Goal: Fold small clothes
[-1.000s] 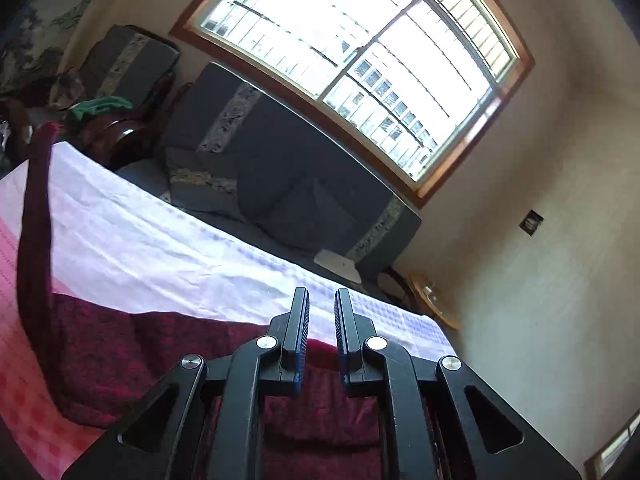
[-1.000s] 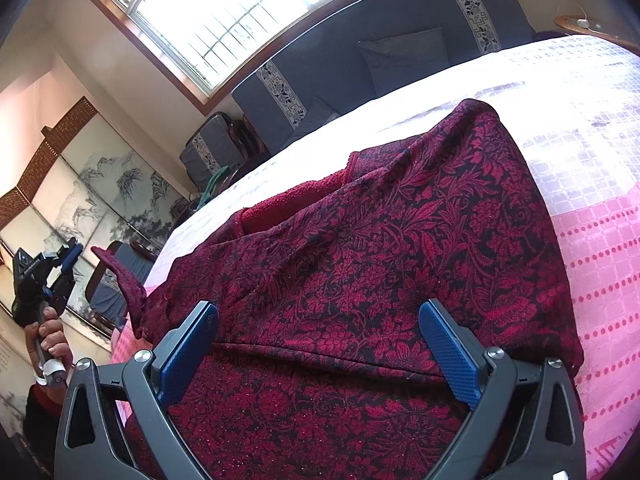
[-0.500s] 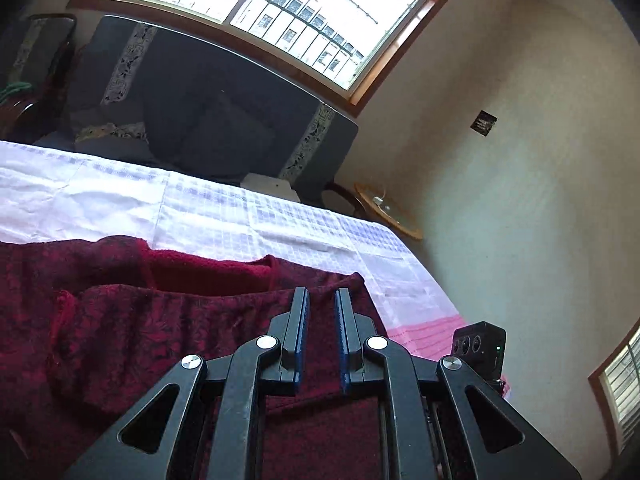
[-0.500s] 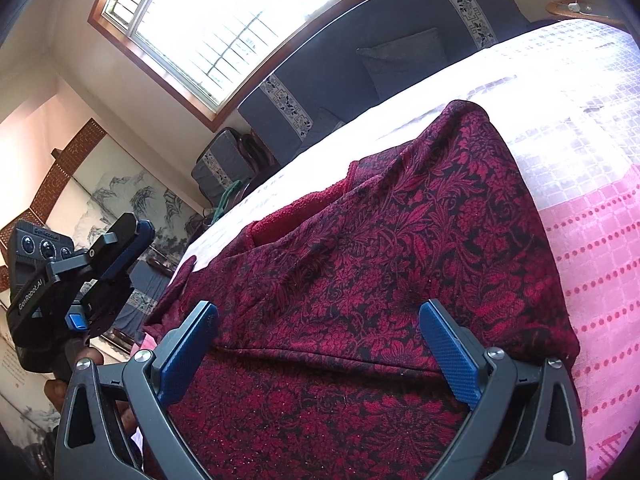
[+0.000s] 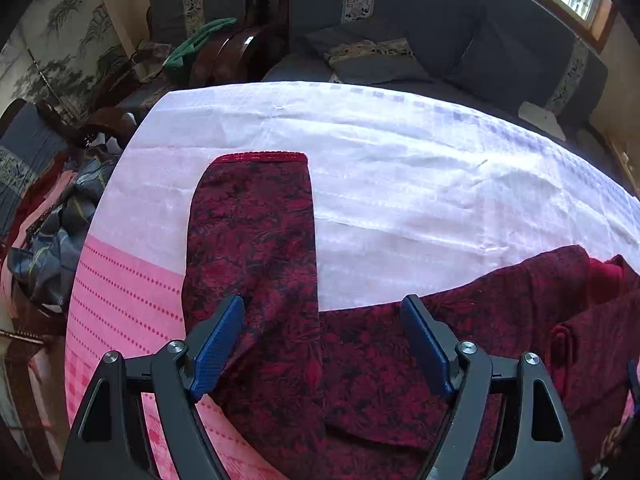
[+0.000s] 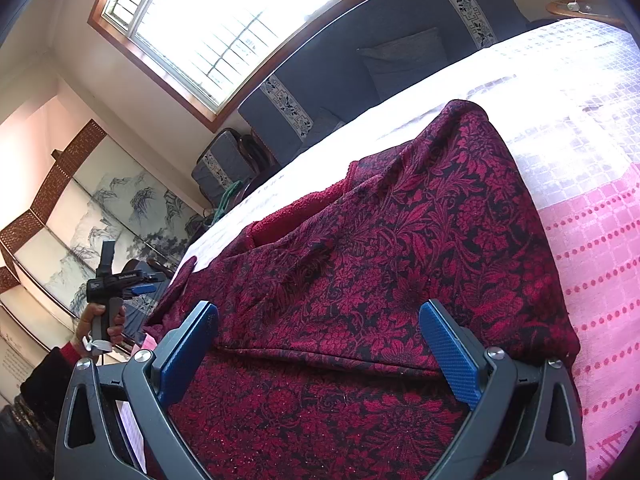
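Observation:
A dark red floral garment lies on a cloth-covered surface. One sleeve stretches flat away from me, its red cuff at the far end. My left gripper points down over the place where the sleeve joins the body. Its jaws are opening wide, and the blue pads press on nothing. In the right wrist view the garment shows a fold across its body. My right gripper hovers open over its near hem. The left gripper appears there at the far left, held by a hand.
The cover is white at the back and pink nearer me. A heap of other clothes lies past its left edge. A dark blue sofa runs behind it, under a window.
The left gripper swung from facing the window down onto the garment's sleeve, and its nearly shut jaws spread wide. The right gripper stayed where it was, open.

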`<state>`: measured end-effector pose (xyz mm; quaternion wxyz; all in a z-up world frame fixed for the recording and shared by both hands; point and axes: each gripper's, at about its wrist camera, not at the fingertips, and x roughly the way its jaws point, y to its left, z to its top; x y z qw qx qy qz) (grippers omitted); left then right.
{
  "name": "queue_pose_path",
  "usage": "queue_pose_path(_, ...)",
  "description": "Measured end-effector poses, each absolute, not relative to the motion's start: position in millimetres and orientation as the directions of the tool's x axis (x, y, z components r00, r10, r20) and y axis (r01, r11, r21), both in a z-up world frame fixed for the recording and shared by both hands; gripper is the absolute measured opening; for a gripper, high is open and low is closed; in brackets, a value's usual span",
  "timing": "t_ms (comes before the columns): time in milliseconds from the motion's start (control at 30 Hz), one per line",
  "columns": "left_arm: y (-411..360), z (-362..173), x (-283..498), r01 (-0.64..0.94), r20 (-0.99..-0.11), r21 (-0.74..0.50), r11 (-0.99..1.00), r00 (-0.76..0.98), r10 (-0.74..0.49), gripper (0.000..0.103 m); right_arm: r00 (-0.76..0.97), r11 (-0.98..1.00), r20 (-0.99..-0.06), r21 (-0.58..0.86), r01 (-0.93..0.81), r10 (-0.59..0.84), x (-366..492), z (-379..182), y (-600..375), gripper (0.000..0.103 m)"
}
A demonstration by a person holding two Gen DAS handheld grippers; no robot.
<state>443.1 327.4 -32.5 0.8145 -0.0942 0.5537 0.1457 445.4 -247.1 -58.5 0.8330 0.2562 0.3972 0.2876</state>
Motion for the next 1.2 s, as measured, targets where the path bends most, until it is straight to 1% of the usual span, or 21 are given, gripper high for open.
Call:
queue_pose_path(67, 324, -45, 449, -0.312, -0.925, 0.023, 0.95, 0.354, 0.138, 0.08, 0.519, 0.71, -0.521, 0.648, -0.276, 0.677, 445, -58, -245, 0.1)
queue_pose_path(133, 323, -61, 457, -0.305, -0.927, 0.095, 0.947, 0.319, 0.196, 0.078, 0.518, 0.715, -0.527, 0.643, -0.276, 0.674, 444, -57, -243, 0.1)
queue_pose_path(167, 327, -70, 458, -0.318, -0.929, 0.113, 0.941, 0.302, 0.214, 0.063, 0.518, 0.715, -0.528, 0.642, -0.276, 0.673, 445, -56, -241, 0.1)
queue_pose_path(200, 331, -77, 458, -0.327, -0.932, 0.103, 0.939, 0.297, 0.206, 0.056, 0.518, 0.714, -0.527, 0.643, -0.276, 0.674, 445, -56, -241, 0.1)
queue_pose_path(233, 337, -76, 454, -0.351, -0.917, 0.085, 0.933, 0.339, 0.211, 0.037, 0.518, 0.712, -0.525, 0.645, -0.276, 0.676, 446, -56, -241, 0.1)
queue_pose_path(267, 343, -77, 452, -0.377, -0.91, 0.111, 0.919, 0.333, 0.246, 0.014, 0.518, 0.711, -0.523, 0.647, -0.276, 0.677, 446, -56, -241, 0.1)
queue_pose_path(300, 348, -77, 448, -0.396, -0.908, 0.101, 0.913, 0.339, 0.247, 0.01, 0.518, 0.709, -0.521, 0.648, -0.276, 0.678, 446, -56, -241, 0.1)
queue_pose_path(333, 350, -72, 443, -0.402, -0.901, 0.065, 0.913, 0.369, 0.227, 0.01, 0.518, 0.709, -0.521, 0.649, -0.276, 0.679, 446, -56, -242, 0.1)
queue_pose_path(400, 342, -49, 429, -0.41, -0.861, 0.015, 0.912, 0.458, 0.219, 0.01, 0.518, 0.708, -0.52, 0.65, -0.276, 0.68, 446, -56, -242, 0.1)
queue_pose_path(500, 310, 5, 405, -0.355, -0.764, -0.159, 0.921, 0.635, 0.113, 0.009, 0.516, 0.7, -0.513, 0.659, -0.275, 0.686, 447, -58, -244, 0.1)
queue_pose_path(567, 273, 43, 393, -0.251, -0.671, -0.245, 0.937, 0.741, 0.023, 0.009, 0.517, 0.696, -0.508, 0.664, -0.275, 0.689, 448, -58, -246, 0.1)
queue_pose_path(600, 252, 60, 392, -0.201, -0.64, -0.264, 0.943, 0.768, -0.016, 0.009, 0.518, 0.695, -0.507, 0.665, -0.275, 0.69, 448, -59, -246, 0.1)
queue_pose_path(667, 204, 84, 394, -0.088, -0.59, -0.299, 0.95, 0.8, -0.112, 0.009, 0.519, 0.693, -0.504, 0.667, -0.274, 0.691, 448, -60, -248, 0.1)
queue_pose_path(733, 153, 95, 398, 0.013, -0.559, -0.311, 0.95, 0.807, -0.194, 0.009, 0.52, 0.687, -0.497, 0.674, -0.273, 0.694, 447, -60, -250, 0.1)
queue_pose_path(800, 102, 90, 403, 0.113, -0.542, -0.335, 0.936, 0.789, -0.289, 0.009, 0.523, 0.678, -0.488, 0.684, -0.269, 0.699, 448, -61, -254, 0.1)
queue_pose_path(867, 52, 73, 406, 0.194, -0.541, -0.331, 0.923, 0.763, -0.354, 0.009, 0.525, 0.669, -0.478, 0.694, -0.266, 0.704, 448, -63, -257, 0.1)
queue_pose_path(900, 30, 61, 407, 0.231, -0.545, -0.319, 0.919, 0.749, -0.377, 0.009, 0.526, 0.666, -0.475, 0.697, -0.265, 0.706, 448, -63, -258, 0.1)
queue_pose_path(1000, -22, 12, 414, 0.328, -0.557, -0.353, 0.876, 0.679, -0.479, 0.009, 0.525, 0.663, -0.472, 0.699, -0.266, 0.708, 448, -64, -260, 0.1)
queue_pose_path(1067, -49, -21, 418, 0.369, -0.611, -0.334, 0.867, 0.616, -0.497, 0.01, 0.525, 0.658, -0.467, 0.705, -0.266, 0.712, 448, -64, -262, 0.1)
queue_pose_path(1133, -69, -40, 414, 0.385, -0.659, -0.31, 0.869, 0.572, -0.488, 0.011, 0.524, 0.644, -0.453, 0.718, -0.264, 0.721, 448, -66, -266, 0.101)
queue_pose_path(1200, -66, -38, 407, 0.378, -0.661, -0.326, 0.867, 0.564, -0.495, 0.012, 0.523, 0.622, -0.433, 0.738, -0.262, 0.734, 448, -68, -271, 0.101)
